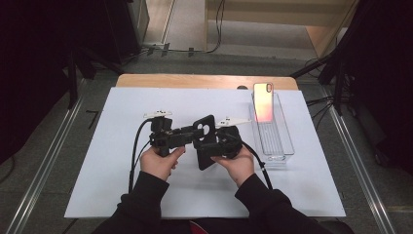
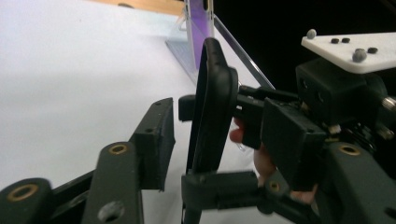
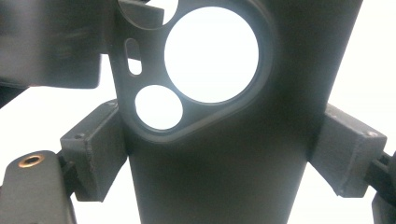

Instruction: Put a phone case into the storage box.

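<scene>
High view: the right tool (image 1: 213,141) clamps the black phone case (image 1: 204,141) by its side edges above open bench (image 1: 112,161); the left tool (image 1: 187,135) stands released beside it.

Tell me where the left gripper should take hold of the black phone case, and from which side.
Probably the flat faces near the camera-cutout end. The black phone case stands edge-on between the left gripper's open fingers, a face toward each pad, so closing straight in from where it sits should work. The right gripper clamps the long edges.
</scene>
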`<state>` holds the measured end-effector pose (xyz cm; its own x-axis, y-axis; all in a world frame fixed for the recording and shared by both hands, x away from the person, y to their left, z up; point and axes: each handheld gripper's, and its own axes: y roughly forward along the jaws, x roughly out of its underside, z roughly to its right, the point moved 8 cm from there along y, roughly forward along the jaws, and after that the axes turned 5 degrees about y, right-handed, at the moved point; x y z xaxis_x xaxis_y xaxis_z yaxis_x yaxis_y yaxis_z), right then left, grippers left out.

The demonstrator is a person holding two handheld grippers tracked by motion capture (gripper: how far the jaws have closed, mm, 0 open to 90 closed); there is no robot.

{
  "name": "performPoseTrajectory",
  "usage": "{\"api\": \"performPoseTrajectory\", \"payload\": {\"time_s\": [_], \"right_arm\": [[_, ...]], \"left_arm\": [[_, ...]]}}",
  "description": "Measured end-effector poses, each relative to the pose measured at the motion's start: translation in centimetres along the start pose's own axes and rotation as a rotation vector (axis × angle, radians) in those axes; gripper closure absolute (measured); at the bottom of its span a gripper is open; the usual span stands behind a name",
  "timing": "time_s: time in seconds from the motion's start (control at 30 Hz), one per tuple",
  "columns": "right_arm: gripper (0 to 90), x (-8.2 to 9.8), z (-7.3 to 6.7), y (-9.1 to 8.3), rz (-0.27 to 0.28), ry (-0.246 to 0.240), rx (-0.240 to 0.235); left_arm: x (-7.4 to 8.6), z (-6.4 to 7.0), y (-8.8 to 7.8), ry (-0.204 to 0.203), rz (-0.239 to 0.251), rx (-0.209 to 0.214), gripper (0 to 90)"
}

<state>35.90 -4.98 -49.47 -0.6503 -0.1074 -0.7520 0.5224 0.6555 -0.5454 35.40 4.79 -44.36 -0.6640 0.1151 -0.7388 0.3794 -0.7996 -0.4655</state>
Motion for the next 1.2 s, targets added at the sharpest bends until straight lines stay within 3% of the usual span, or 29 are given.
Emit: {"api": "performPoseTrajectory", "payload": {"time_s": [0.4,0.5,0.77,1.13,1.2], "right_arm": [[12.1,0.0,1.5,-0.4,-0.013,0.015,0.032],[12.2,-0.1,1.6,-0.6,-0.014,0.011,0.031],[12.1,-0.2,1.7,-1.1,-0.033,-0.01,0.021],[12.1,-0.6,1.9,-2.0,-0.049,-0.03,-0.022],[12.1,-0.7,1.9,-2.2,-0.052,-0.041,-0.027]], "left_arm": [[0.7,0.2,-1.5,-0.002,-0.065,0.026,36.3],[1.3,0.1,-1.9,0.018,-0.077,0.035,33.9],[3.4,-1.0,-2.6,0.026,-0.157,0.057,29.5],[5.4,-2.0,-3.4,0.106,-0.259,0.079,29.5],[5.7,-2.3,-3.5,0.122,-0.254,0.056,29.5]]}}
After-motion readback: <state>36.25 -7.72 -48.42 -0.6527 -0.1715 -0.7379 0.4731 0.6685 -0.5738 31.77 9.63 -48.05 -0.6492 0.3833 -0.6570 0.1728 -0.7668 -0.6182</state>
